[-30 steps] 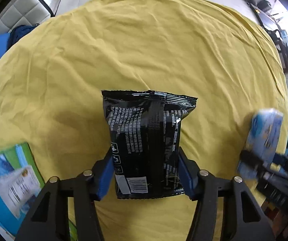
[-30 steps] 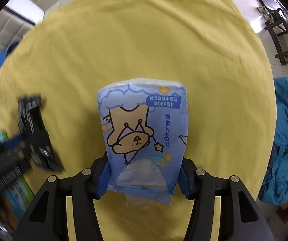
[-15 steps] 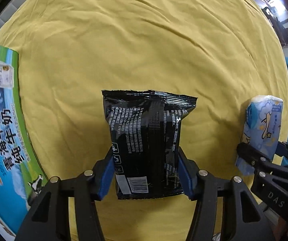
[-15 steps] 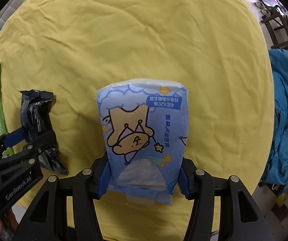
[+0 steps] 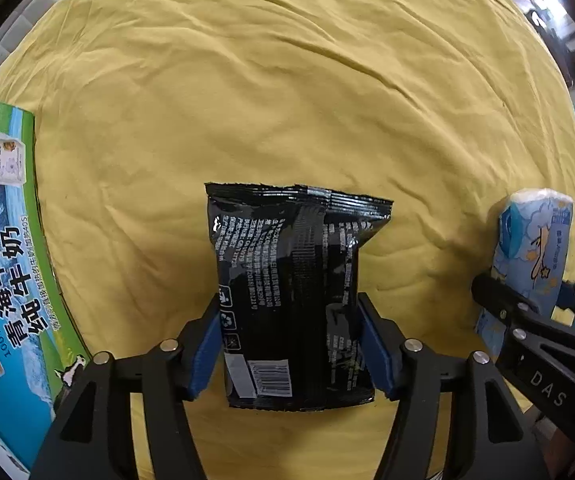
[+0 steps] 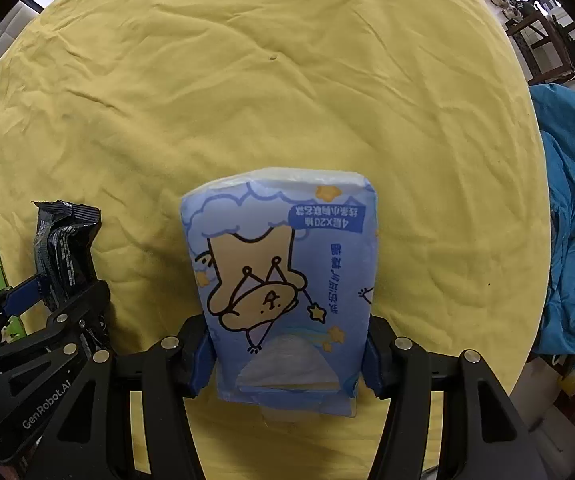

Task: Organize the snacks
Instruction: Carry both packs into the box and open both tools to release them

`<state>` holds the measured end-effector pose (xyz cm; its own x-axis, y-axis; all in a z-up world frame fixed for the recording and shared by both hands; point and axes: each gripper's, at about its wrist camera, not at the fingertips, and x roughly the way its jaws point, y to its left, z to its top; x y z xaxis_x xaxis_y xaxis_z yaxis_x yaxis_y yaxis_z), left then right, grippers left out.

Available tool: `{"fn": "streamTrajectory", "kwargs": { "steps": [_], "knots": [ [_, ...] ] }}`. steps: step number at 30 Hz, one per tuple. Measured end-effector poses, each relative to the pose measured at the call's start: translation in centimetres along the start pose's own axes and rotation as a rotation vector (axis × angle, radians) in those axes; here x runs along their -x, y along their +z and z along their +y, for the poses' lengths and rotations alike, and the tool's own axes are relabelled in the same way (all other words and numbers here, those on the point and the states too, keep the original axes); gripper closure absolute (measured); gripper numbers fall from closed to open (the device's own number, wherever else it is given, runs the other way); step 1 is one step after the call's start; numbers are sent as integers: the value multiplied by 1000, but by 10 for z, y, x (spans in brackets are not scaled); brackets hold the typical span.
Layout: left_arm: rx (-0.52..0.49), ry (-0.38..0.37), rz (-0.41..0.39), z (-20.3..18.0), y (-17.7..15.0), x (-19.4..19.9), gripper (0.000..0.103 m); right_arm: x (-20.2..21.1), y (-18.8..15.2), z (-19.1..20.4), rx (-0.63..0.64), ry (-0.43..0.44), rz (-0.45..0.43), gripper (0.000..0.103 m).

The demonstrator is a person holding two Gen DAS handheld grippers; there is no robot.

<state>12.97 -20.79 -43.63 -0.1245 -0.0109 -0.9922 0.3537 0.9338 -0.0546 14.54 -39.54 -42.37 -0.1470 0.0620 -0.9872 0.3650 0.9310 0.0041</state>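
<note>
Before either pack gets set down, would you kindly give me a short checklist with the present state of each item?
1. Left tongs shut on the black snack bag: ok, both blue pads press its sides.
2. Right tongs shut on the blue tissue pack: ok, gripped on both sides.
3. The two tongs apart from each other: ok, side by side with a gap.
4. Yellow cloth ahead free of objects: ok, only wrinkles show.
5. Milk carton box at the far left out of the bag's way: ok.
6. Bag and pack lifted off the cloth: cannot tell.
</note>
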Motion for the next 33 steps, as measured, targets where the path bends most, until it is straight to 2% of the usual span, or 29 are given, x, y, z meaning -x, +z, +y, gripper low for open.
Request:
{"fn": "streamTrajectory", "kwargs": {
  "steps": [2, 5, 7, 11, 13, 14, 17, 19, 26, 33],
  "knots": [
    [36, -30, -27, 2, -4, 1, 35, 1, 0, 2, 3, 0, 5, 42],
    [55, -35, -50, 2, -8, 0, 27, 3, 2, 1, 9, -9, 8, 42],
    [45, -40, -49, -3, -9, -3, 16, 6, -1, -10, 11, -11, 8, 42],
    [35, -31, -30, -12, -9, -9, 14, 6, 3, -5, 12, -15, 7, 43],
    [44, -30, -30, -13, 2, -6, 14, 5, 2, -11, 15, -19, 3, 43],
    [46, -24, -30, -13, 1, -7, 16, 3, 0, -11, 15, -21, 0, 43],
    [45, -1, -34, -12, 7, -4, 30, -6, -6, -14, 9, -24, -9, 44],
    [61, 3, -44, -3, 8, 1, 48, -10, -12, -18, 7, -28, -18, 48],
    [65, -7, -60, 2, 5, 8, 51, -7, -24, -9, 8, -43, -41, 59],
    [30, -18, -113, -6, -7, 35, 52, 19, -39, 1, 11, -16, -76, 61]
  ]
}}
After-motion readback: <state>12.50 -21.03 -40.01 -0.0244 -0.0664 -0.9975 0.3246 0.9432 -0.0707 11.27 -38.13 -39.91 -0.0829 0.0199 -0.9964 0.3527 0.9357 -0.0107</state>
